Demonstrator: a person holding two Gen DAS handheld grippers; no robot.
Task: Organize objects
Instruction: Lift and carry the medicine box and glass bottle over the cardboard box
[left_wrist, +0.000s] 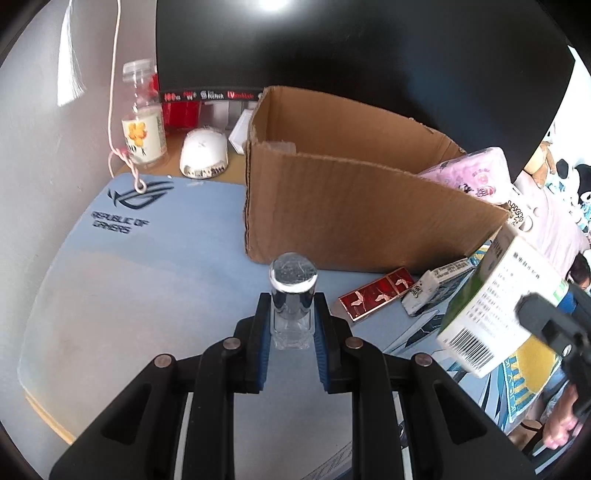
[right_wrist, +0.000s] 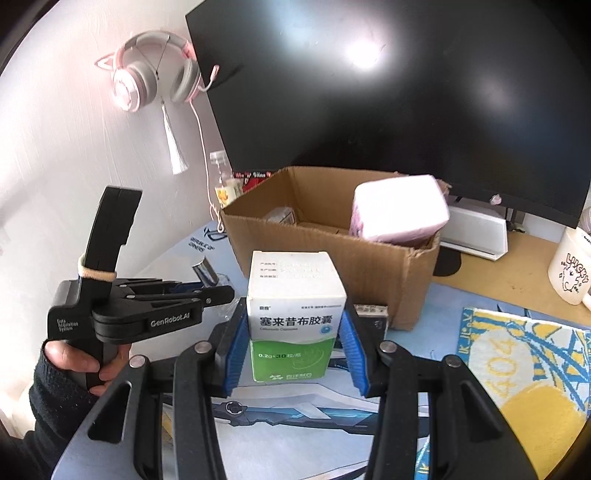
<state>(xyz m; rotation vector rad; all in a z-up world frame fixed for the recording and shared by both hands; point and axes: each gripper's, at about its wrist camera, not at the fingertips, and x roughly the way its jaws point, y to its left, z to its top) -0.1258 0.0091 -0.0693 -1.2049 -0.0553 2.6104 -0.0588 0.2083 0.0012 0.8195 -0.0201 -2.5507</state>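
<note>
Behind everything a dark monitor (right_wrist: 388, 92) fills the back of the surface (right_wrist: 524, 266), with pink cat-ear headphones (right_wrist: 155, 74) hung on the wall to its left. A blue desk mat (left_wrist: 140, 266) carries an open cardboard box (left_wrist: 354, 218), which already holds a pink tissue pack (right_wrist: 399, 210).

The left gripper (left_wrist: 291, 325) is clamped on a small clear glass bottle with a mirror-bright cap (left_wrist: 293, 299). Its blue pads press the square glass body just under the cap, and the bottle stands upright over the mat, just in front of the box's near wall. Glass like this is probably stiff, slick and breakable, and fairly heavy for its bulk. The flat sides of the body look like the right place to hold, since the rounded polished cap would likely slip. It wants lowering into the box, not dropping.

The right gripper (right_wrist: 291, 343) grips a white-and-green medicine carton (right_wrist: 295, 314) across its two side faces, raised off the mat in front of the box. The carton is most likely light, with thin card walls that could dent under a hard squeeze. Holding it low across opposite faces, as now, seems sound. A light carton can take a short drop into the box, I would guess.

Lying on the mat at the box's near right corner are a red patterned packet (left_wrist: 376, 295) and a flat white packet (left_wrist: 436, 288), not yet stowed. A plastic drink bottle (left_wrist: 142, 122) and a white mouse (left_wrist: 203, 153) sit behind the mat, left of the box.
</note>
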